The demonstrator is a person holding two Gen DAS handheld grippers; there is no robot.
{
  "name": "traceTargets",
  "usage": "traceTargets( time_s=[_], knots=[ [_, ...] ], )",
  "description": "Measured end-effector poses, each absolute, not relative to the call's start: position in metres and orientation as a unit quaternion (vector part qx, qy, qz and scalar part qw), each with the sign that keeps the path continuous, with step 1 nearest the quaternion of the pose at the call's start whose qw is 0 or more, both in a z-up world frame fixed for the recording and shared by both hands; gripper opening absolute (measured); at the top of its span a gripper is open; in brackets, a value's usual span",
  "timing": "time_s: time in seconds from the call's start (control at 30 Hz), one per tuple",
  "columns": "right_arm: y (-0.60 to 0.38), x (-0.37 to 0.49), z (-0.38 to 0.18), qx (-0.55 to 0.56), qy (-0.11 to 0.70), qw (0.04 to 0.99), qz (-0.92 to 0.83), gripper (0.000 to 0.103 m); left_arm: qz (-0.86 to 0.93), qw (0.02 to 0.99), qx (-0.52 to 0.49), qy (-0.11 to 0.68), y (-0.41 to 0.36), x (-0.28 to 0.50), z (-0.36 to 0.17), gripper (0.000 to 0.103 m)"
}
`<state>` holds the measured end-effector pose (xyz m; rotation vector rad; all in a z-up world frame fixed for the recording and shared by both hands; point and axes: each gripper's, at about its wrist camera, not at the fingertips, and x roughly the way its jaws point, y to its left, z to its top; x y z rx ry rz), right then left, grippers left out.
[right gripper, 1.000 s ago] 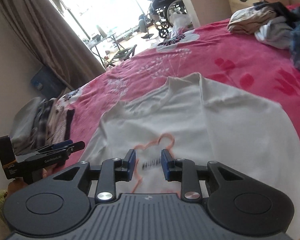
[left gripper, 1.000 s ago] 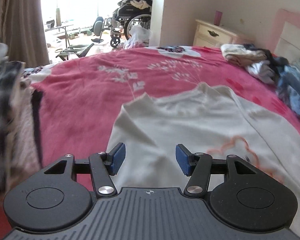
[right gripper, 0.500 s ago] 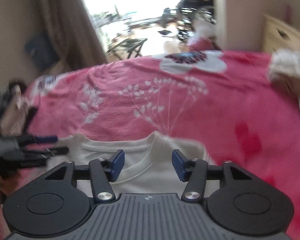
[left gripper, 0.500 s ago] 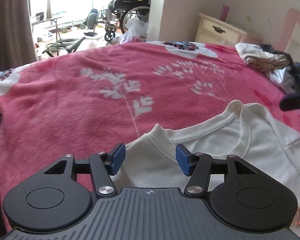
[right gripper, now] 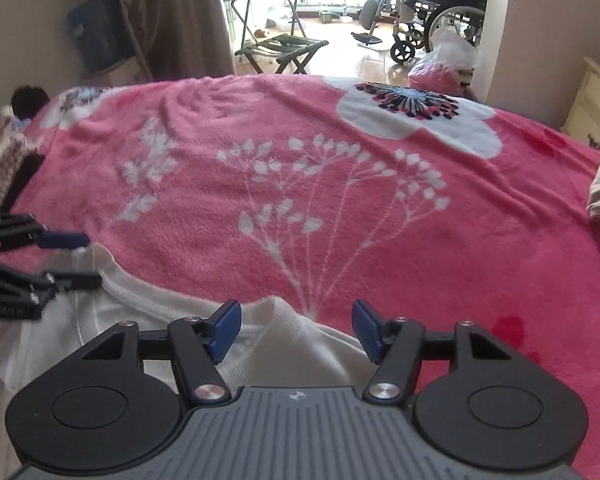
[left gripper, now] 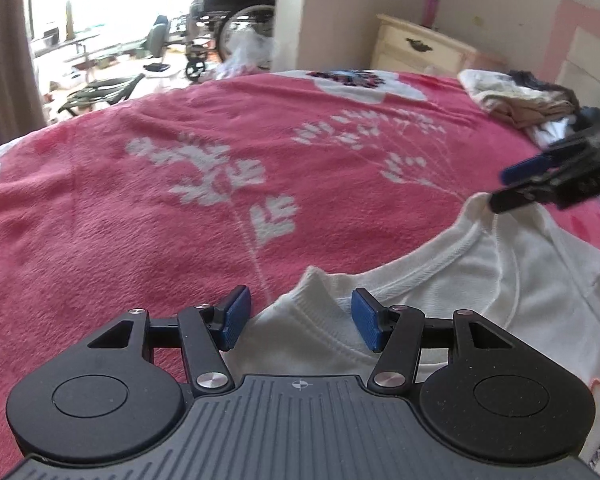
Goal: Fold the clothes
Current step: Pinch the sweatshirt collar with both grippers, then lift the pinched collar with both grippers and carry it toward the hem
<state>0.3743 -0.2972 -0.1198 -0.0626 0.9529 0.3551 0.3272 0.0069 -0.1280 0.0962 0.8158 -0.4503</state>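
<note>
A white sweatshirt (left gripper: 480,280) is lying flat on the pink floral blanket (left gripper: 180,208), its ribbed neckline facing the window side. The left hand-held gripper (left gripper: 296,316) is hovering with jaws half apart astride one shoulder point of the neckline. The right hand-held gripper (right gripper: 296,326) is opening its jaws around the other shoulder point, pads not pressing.

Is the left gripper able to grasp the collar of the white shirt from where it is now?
Probably yes. The left gripper is open, with the shirt's collar corner rising between its pads. Nothing lies in the way; the right gripper, jaws opening, works at the other corner.
</note>
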Motion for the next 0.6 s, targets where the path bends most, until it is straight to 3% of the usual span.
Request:
traceTargets(
  time_s=[0.17, 0.23, 0.33, 0.43, 0.6],
  knots=[
    [-0.288, 0.379, -0.138, -0.025, 0.471, 0.868, 0.157, 0.061, -0.220, 0.892, 0.062, 0.389, 0.001, 0.325, -0.132, 0.047],
    [-0.281, 0.379, -0.141, -0.038, 0.473, 0.868, 0.147, 0.059, -0.214, 0.895, 0.054, 0.388, 0.001, 0.324, -0.132, 0.039],
    [-0.272, 0.378, -0.144, -0.056, 0.475, 0.867, 0.137, 0.036, -0.192, 0.902, 0.053, 0.384, -0.001, 0.322, -0.131, 0.025],
    [-0.262, 0.374, -0.139, -0.090, 0.478, 0.866, 0.115, 0.015, -0.170, 0.903, 0.050, 0.391, -0.004, 0.322, -0.128, 0.018],
    [-0.263, 0.363, -0.124, -0.100, 0.471, 0.871, 0.097, 0.010, -0.140, 0.909, 0.037, 0.391, -0.009, 0.314, -0.120, 0.006]
  ],
)
